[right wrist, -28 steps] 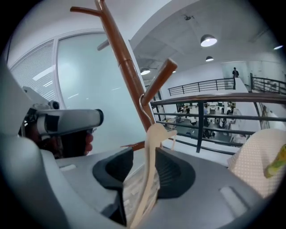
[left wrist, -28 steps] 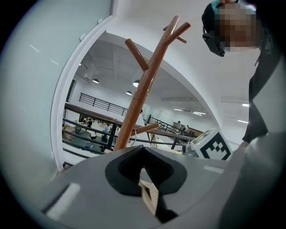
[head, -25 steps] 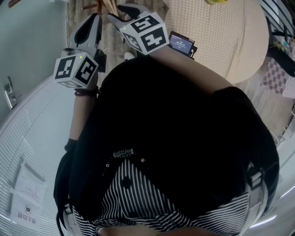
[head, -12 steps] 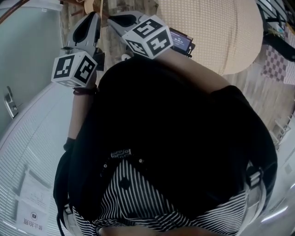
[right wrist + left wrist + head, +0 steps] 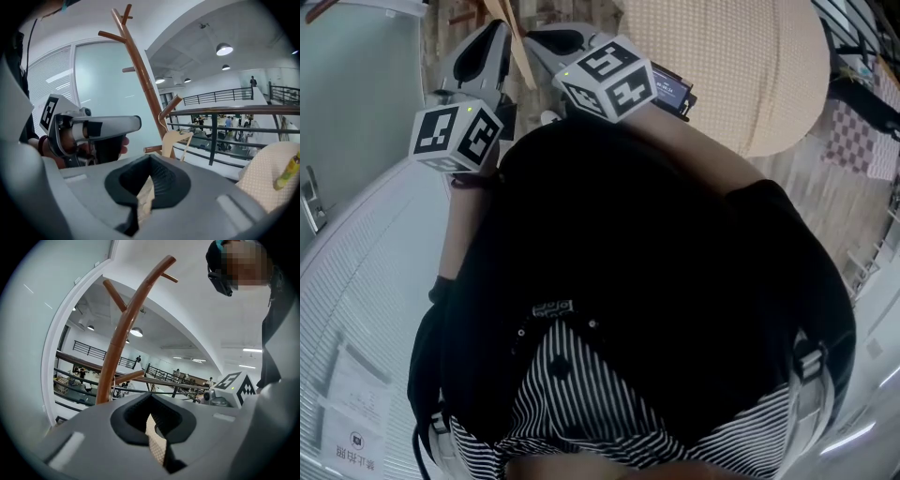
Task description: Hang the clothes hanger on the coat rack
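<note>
The left gripper [image 5: 152, 425] was held up in front of the rack [image 5: 114, 352], jaws together and nothing in them. Only beige fabric showed through the slit. The rack was a brown wooden post with angled pegs, standing by a glass panel.

The hanger [image 5: 174, 139] sat low on the rack, on the post's right side. Its hook [image 5: 161, 116] seemed to lie over a short peg [image 5: 172, 104] where that joins the post, but I couldn't tell if it was fully seated. It looked like pale wood with a curved shoulder and a thin metal hook, probably light. Its lower part was hidden behind the right gripper [image 5: 147, 185], which was closed and empty, near the hanger but apart from it.

Step, as I judged it: the hanging looked done, and only pulling away was left. The next move would call for drawing both grippers straight back without brushing the hanger or the post. A knock could swing it off the peg.
</note>
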Tool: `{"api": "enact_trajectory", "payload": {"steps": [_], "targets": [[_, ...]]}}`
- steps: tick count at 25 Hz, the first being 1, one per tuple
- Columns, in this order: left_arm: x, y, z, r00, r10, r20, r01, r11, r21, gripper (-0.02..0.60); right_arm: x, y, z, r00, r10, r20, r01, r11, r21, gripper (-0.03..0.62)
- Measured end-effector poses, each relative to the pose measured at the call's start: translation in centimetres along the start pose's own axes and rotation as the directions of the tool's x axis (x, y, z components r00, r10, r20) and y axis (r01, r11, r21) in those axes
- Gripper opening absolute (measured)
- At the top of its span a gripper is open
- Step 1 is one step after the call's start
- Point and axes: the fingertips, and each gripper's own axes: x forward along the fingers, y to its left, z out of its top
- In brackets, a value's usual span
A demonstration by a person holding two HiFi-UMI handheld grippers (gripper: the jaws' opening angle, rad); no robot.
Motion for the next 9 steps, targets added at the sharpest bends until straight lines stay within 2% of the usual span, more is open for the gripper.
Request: {"api": "enact_trajectory", "payload": {"steps": [9], "targets": [[0.6, -0.5, -2.8, 1.000, 0.002, -0.006, -0.002, 1.000, -0.005, 0.003, 0.3, -1.1, -2.4, 1.000, -0.004, -0.007, 0.004, 1.000, 0.006, 0.002]]}}
